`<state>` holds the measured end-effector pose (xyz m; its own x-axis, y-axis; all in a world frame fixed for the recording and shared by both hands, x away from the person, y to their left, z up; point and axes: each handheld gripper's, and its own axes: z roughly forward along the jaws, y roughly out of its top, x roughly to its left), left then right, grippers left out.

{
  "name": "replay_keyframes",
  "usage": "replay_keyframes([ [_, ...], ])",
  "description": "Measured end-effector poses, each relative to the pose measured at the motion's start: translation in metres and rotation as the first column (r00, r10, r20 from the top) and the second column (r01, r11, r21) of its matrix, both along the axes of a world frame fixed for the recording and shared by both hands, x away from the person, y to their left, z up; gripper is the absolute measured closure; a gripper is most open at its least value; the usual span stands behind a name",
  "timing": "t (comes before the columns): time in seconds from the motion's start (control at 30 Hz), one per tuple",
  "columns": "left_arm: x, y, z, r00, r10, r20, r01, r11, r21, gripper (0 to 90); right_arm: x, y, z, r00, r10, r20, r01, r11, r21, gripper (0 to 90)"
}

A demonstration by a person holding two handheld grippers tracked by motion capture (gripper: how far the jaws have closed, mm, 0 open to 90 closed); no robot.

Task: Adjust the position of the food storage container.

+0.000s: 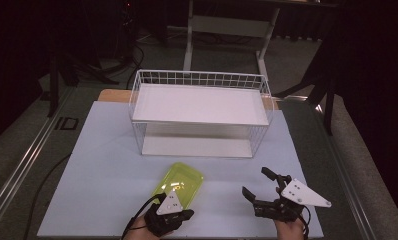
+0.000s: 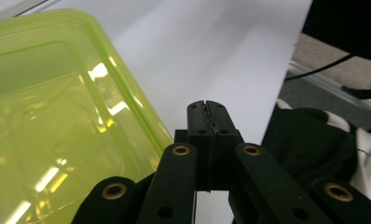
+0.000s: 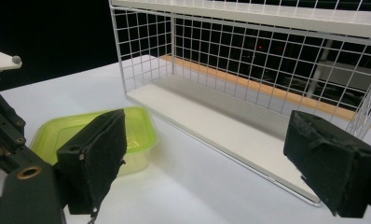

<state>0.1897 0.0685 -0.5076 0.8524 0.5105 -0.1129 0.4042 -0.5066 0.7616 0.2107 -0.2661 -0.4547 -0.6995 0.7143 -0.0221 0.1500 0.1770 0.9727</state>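
- Well, from the high view the yellow-green container lies on the white bench near its front edge, a little left of the middle, and in front of the wire shelf rack, which stands toward the back edge.
- The left tool sits at the container's front end, touching or just over its rim; the grey plate on top hides the tips, so contact cannot be settled from here.
- The right tool hangs above the front right part of the bench, well apart from the container, jaws spread and nothing between them.
- Both rack boards look bare, so I'd judge the container has yet to go anywhere; if it is meant for the rack, the lift and placing are all left.
- In the left gripper view the left tool has its jaws pressed flat together with nothing between them. The container lies just beside them on the picture's left, its rim passing close by the tips.
- So no hold yet, as I read it: the tool must open before it can take the rim.
- The container's far side is cut off here.
- In the right gripper view the right tool stands wide open and empty, facing the rack; the container shows partly behind the left pad, its near corner hidden.
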Motion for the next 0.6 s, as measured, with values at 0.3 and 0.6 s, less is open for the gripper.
replay_keyframes([
  [0.3, 0.001, 0.016, 0.002, 0.9977, 0.068, -0.003, -0.068, 0.9969, 0.039, 90.0, 0.001, 0.001, 0.000, 1.0000, 0.007, -0.003, -0.007, 1.000, 0.002, 13.4],
  [0.6, 0.002, 0.043, -0.003, 0.9896, 0.144, -0.009, -0.143, 0.9877, 0.063, 90.0, 0.001, 0.001, -0.001, 0.9998, 0.011, -0.015, -0.011, 1.000, 0.011, 13.4],
])
